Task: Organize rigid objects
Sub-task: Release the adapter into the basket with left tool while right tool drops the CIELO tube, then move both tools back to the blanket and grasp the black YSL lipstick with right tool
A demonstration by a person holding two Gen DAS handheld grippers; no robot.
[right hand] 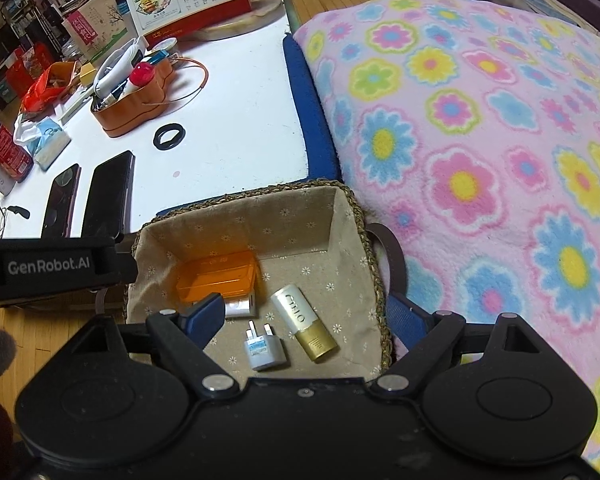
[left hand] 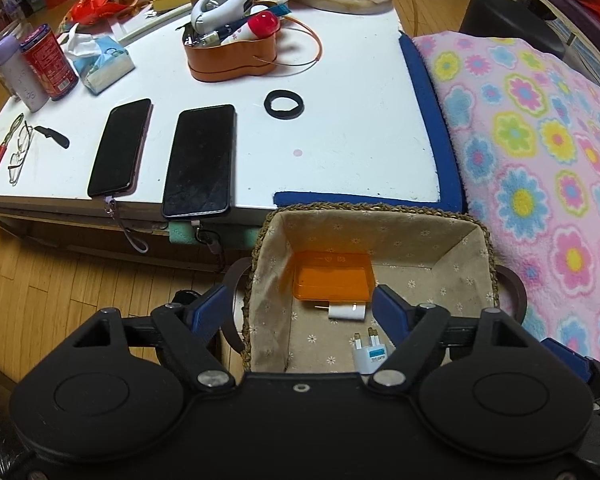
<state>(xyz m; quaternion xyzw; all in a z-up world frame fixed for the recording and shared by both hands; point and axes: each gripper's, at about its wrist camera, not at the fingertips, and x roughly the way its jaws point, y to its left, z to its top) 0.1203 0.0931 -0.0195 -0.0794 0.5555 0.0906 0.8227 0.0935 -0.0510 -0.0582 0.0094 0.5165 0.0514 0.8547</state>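
Progress of the sorting task, seen from both wrist views; a woven straw basket with a flower-print cloth lining stands on the floor just in front of the white surface and beside a pink flowered blanket. Already lying in the basket: a translucent orange plastic box, a small white adapter touching the box's near edge, a white three-pin plug and a white-and-gold cylindrical tube. The left gripper and the right gripper both hover over the basket, jaws moderately wide and holding nothing. Left on the surface, by appearance still to be sorted: two black smartphones lying side by side, a black rubber ring, wire-framed spectacles; the task is judged partly done.
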